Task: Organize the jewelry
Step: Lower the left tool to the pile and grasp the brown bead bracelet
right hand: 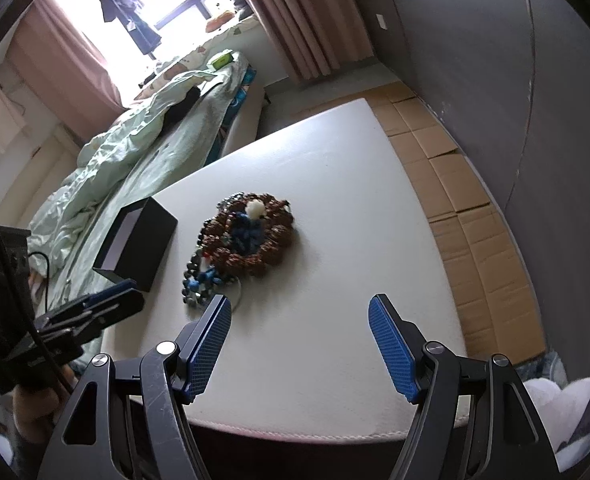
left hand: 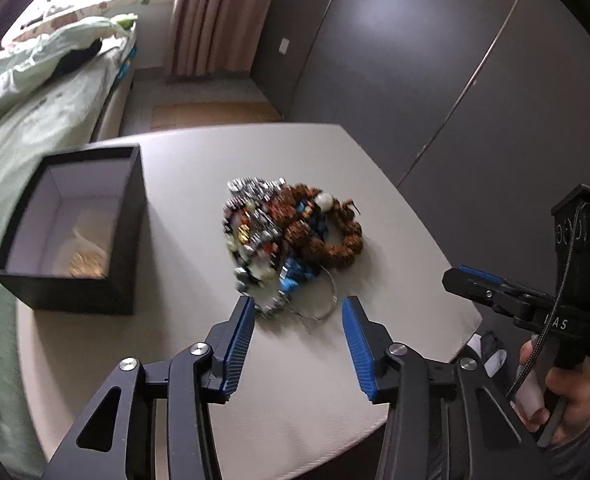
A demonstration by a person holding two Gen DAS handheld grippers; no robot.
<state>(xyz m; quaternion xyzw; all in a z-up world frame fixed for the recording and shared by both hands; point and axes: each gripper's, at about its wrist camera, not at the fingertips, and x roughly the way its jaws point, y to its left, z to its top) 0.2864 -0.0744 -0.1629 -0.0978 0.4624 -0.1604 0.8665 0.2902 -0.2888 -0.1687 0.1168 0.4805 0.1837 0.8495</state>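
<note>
I see the jewelry as one tangled heap in the middle of the white counter: brown beaded bracelets, silvery links, blue pieces, one white bead and a thin wire hoop at the near edge. One black box stands open just left of it, something gold lying inside (I can't make out what). Motion blur smears the heap, so I can't count the pieces. My left claw hangs over the hoop, fingers apart, gripping nothing. My right claw is spread wide and empty above bare counter.
</note>
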